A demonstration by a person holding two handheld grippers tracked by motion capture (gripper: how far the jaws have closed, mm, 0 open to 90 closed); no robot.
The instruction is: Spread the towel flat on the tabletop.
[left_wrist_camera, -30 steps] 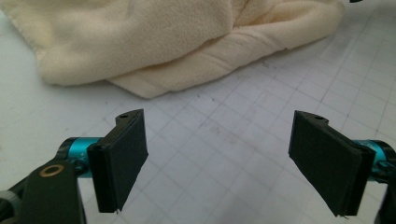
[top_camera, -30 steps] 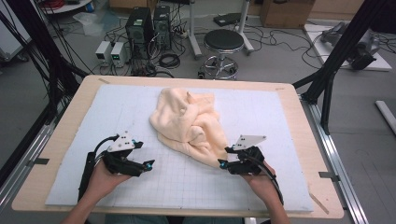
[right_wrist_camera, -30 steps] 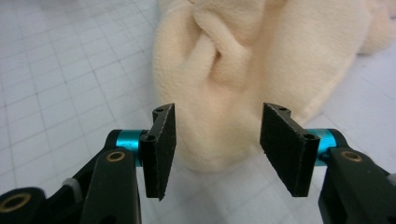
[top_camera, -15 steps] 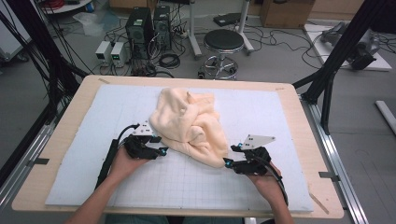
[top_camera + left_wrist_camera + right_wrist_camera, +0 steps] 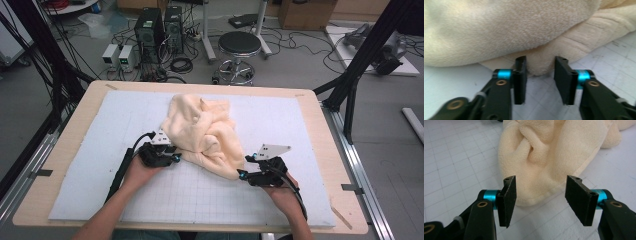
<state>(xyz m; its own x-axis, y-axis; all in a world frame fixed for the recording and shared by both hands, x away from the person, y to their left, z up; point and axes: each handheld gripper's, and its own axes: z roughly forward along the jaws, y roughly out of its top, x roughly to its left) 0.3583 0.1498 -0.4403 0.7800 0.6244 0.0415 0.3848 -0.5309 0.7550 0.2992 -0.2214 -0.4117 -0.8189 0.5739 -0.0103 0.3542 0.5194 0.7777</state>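
A crumpled cream towel (image 5: 202, 127) lies in a heap on the white grid mat (image 5: 300, 125). My left gripper (image 5: 175, 159) is at the heap's near left edge. In the left gripper view its jaws (image 5: 540, 62) have just been closing and stand narrowly apart, with a small fold of the towel (image 5: 499, 30) between the tips and the pads not pressing on it. My right gripper (image 5: 241, 174) sits at the towel's near right corner. In the right gripper view it (image 5: 540, 182) stands open, and the towel's rounded corner (image 5: 554, 147) reaches in between the fingertips without touching them.
The mat covers a wooden table (image 5: 65, 165) with bare grid on both sides of the towel and along the front. Beyond the far edge are a round stool (image 5: 240, 44), computer towers (image 5: 150, 27) and cables on the floor. Black frame struts (image 5: 360, 60) rise at the right.
My left gripper has moved right and away from me, up to the towel's left edge, and its jaws have narrowed. The right gripper has stayed where it was.
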